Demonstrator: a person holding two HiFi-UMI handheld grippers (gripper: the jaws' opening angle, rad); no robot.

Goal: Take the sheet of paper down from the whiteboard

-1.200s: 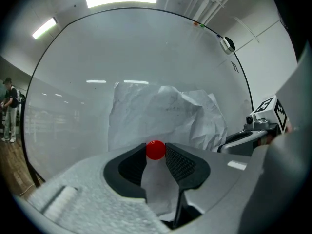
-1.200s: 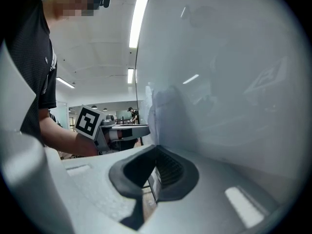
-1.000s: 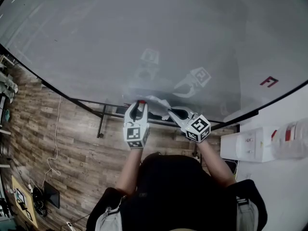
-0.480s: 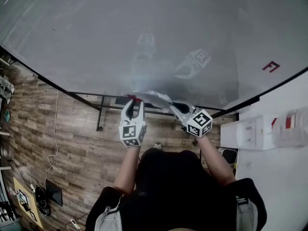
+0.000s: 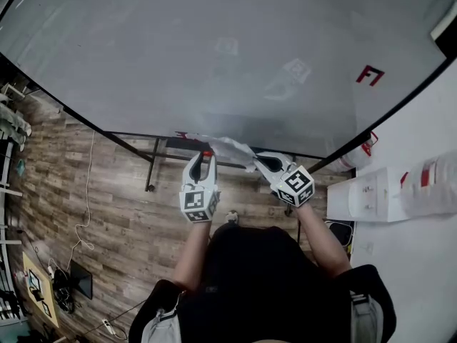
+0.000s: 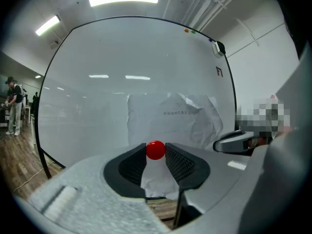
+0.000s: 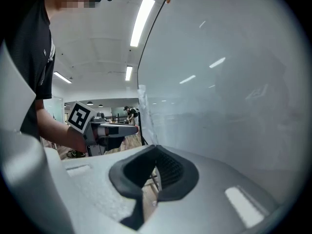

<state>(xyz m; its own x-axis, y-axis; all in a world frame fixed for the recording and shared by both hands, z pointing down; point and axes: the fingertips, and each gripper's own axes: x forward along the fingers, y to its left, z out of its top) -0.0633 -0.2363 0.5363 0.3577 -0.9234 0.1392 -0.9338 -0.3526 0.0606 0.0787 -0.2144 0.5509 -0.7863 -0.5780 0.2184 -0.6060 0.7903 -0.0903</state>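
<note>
Two holds to mind here. Grips a red ball magnet (image 6: 155,150) at the tips of the left gripper (image 5: 206,157), with a fold of the crumpled sheet of paper (image 6: 170,113) caught between the jaws below; pinches the sheet's right edge tight in the right gripper (image 5: 258,161). Leaves the sheet strung between the two, just on the near side of the whiteboard (image 5: 214,63), low toward the bottom edge; cannot tell whether touching the board or hanging free. Seems most of the way through, with only drawing the sheet clear left to do. Keep both grips firm and bring the two toward the near side together, at one pace, so as not to tear the creased paper across the middle. Keep the left squeeze centred on the ball, probably slick and liable to pop out sideways. Avoid passing the magnet close along the board, to prevent snapping back on.
</note>
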